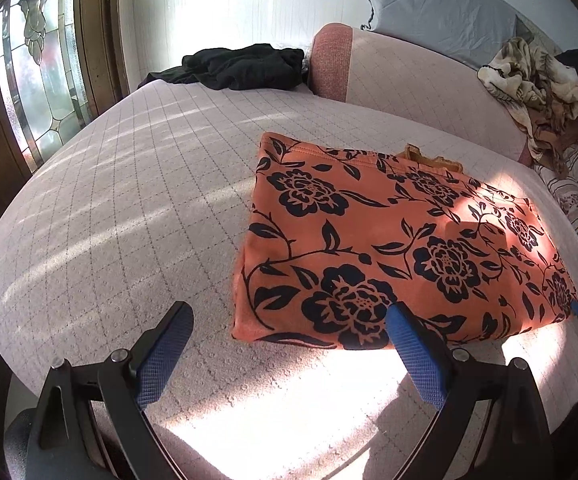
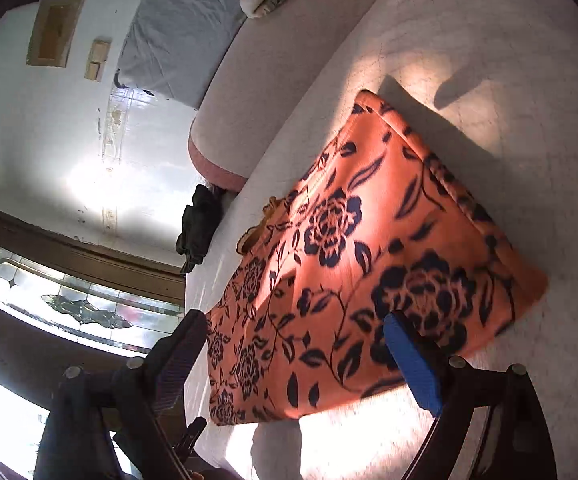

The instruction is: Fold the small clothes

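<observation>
The orange garment with dark flowers lies folded into a rectangle on the quilted pink sofa seat, partly in sunlight. A small tan piece of cloth shows at its far edge. The left gripper hovers at the near edge of the garment, its fingers spread wide and grasping nothing. The right gripper is tilted above the same garment, its fingers also released and empty. A black garment lies far back on the seat.

Orange garment with black floral print, folded flat on pale quilted cushion
</observation>
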